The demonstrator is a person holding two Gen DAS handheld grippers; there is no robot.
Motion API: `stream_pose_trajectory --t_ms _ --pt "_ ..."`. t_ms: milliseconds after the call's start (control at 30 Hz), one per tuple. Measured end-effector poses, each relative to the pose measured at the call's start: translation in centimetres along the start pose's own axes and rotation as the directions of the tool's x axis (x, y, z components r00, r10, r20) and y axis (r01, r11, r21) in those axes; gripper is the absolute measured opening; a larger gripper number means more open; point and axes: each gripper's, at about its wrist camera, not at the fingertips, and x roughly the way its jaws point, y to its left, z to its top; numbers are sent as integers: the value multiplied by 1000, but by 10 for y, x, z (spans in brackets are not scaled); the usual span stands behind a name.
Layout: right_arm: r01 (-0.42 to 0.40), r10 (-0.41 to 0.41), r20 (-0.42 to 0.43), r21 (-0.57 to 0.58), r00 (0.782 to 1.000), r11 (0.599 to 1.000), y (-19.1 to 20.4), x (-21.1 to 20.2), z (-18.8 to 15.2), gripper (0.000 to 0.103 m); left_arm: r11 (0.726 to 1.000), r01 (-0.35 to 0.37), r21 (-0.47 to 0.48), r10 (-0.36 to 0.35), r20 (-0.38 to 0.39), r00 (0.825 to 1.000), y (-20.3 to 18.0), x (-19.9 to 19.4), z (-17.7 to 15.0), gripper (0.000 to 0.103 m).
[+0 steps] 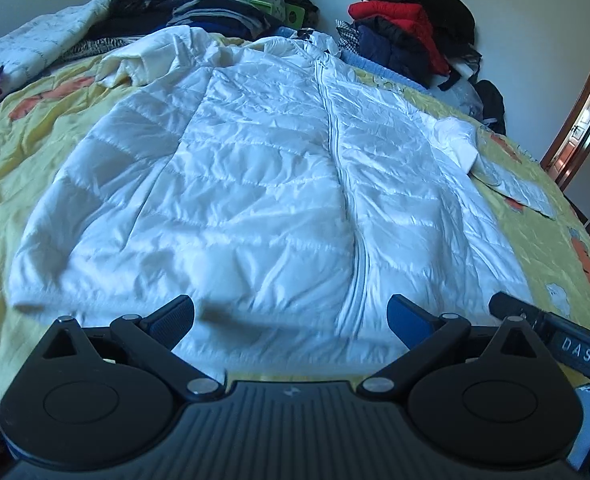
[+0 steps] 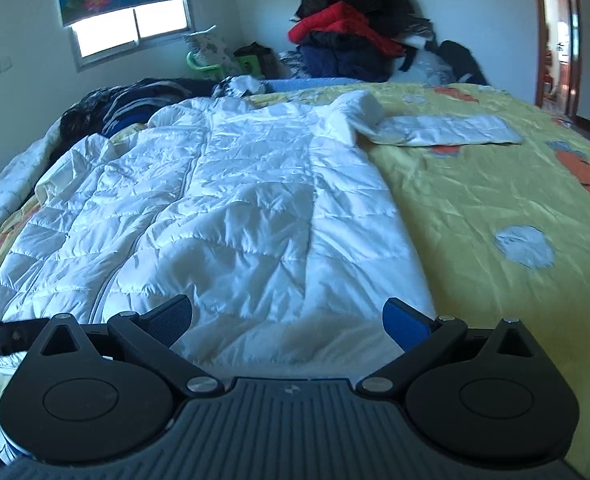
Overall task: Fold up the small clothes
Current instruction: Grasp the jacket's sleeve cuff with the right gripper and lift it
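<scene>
Garment: a white quilted puffer jacket (image 1: 255, 168) lies spread front-up on the bed, zipped, its hem toward both grippers; laid flat like this, it is ready for its first fold.
Bed cover: a yellow quilt with orange and grey patches (image 2: 495, 184) carries the jacket and leaves bare room to its right.
Sleeves: the right-hand white sleeve (image 2: 447, 130) stretches sideways onto the quilt, probably smoothed out so it can be turned in; the other sleeve (image 1: 135, 64) is bunched near the shoulder.
Left gripper (image 1: 291, 314): hovers over the hem near the zip, jaws spread, holding nothing.
Right gripper (image 2: 287, 314): hangs over the hem's right corner, jaws spread and empty, seemingly placed to take that edge.
Background: a heap of dark and red clothes (image 1: 407, 20) sits by the wall, well apart from the jacket.
</scene>
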Motion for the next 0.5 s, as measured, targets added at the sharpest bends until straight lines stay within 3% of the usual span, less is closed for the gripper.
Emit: stream_pose_trajectory --t_ms 267,500 --pt "26 -26 -6 -16 1000 1000 -14 37 27 103 999 -20 46 16 87 996 -9 26 43 103" --pt "46 -47 -29 -50 998 998 -24 78 58 103 994 -98 37 89 206 975 -3 69 99 103"
